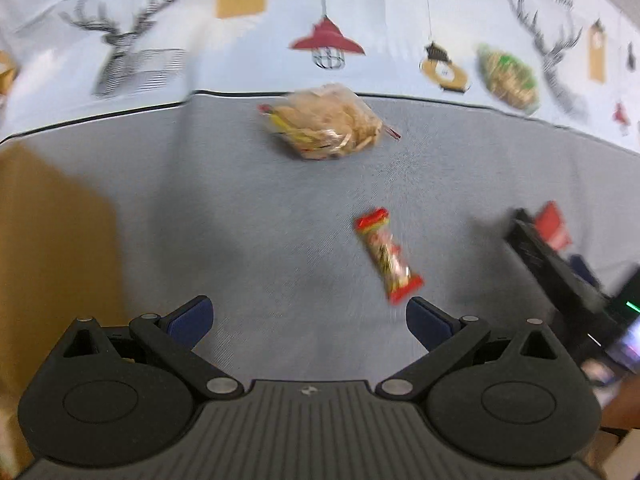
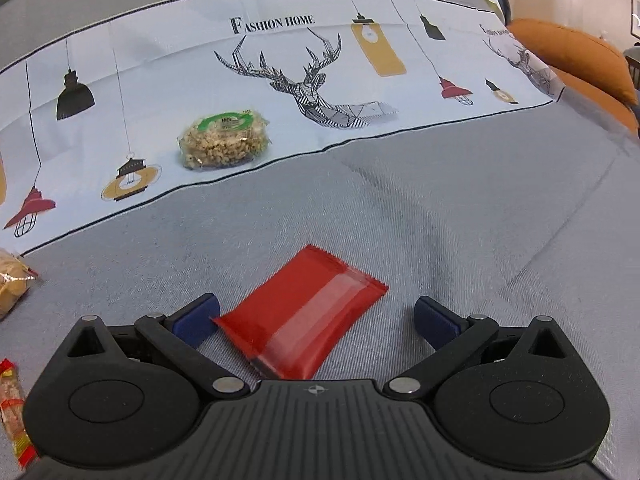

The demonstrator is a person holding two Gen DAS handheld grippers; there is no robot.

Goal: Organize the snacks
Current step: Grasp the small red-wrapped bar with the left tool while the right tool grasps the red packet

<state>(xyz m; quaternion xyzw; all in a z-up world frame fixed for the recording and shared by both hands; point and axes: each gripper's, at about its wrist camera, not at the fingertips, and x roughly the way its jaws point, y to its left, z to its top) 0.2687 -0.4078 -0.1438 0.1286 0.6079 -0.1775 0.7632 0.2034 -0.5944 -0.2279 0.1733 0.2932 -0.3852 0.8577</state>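
In the left wrist view my left gripper [image 1: 309,322] is open and empty above the grey cloth. A red and yellow snack bar [image 1: 387,254] lies just ahead of its right finger. A clear bag of biscuits [image 1: 326,124] lies farther off at the cloth's edge. A round green-labelled snack pack [image 1: 508,78] lies on the white printed cloth. In the right wrist view my right gripper [image 2: 316,320] is open, with a flat red packet [image 2: 304,316] lying between its fingers on the grey cloth, touching the left finger. The green-labelled pack [image 2: 224,140] lies ahead.
A brown cardboard box [image 1: 48,248] stands at the left. The right gripper's black body [image 1: 560,276] shows at the right of the left view. An orange cushion [image 2: 576,60] lies at the far right. The white printed cloth [image 2: 280,80] has deer and lamp patterns.
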